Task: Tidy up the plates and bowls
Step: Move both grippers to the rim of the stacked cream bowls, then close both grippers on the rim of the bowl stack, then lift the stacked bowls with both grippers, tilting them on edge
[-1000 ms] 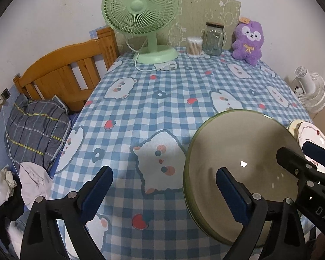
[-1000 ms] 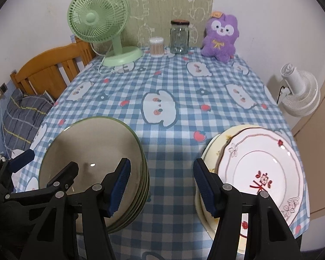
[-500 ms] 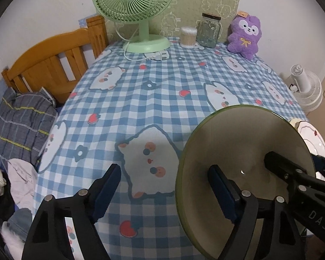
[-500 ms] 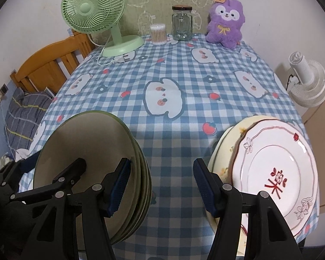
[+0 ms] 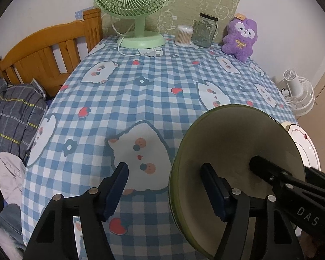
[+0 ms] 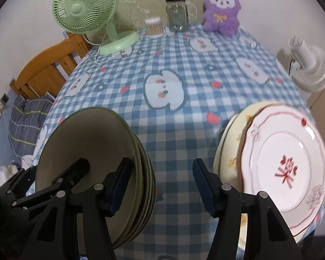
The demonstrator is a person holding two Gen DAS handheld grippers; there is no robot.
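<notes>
A stack of green-rimmed olive plates [image 5: 238,151] [image 6: 93,147] sits near the front of the checked tablecloth [image 5: 153,91]. My left gripper [image 5: 166,192] is open, its right finger over the stack's top plate and its left finger over bare cloth. My right gripper [image 6: 162,184] is open and empty, its left finger over the olive stack's right edge. A white plate with red pattern [image 6: 286,162] lies on a yellow floral plate [image 6: 227,156] at the right; its edge shows in the left wrist view [image 5: 303,143].
At the table's far end stand a green desk fan [image 5: 134,6], a cotton-swab tub [image 5: 183,35], a glass jar [image 5: 204,30] and a purple plush toy [image 5: 240,39]. A wooden bed frame [image 5: 45,52] is left, a white floor fan [image 5: 296,95] right.
Both grippers have moved forward and lower over the table. The plates look larger and closer. Both grippers stay open and nothing has been taken hold of.
</notes>
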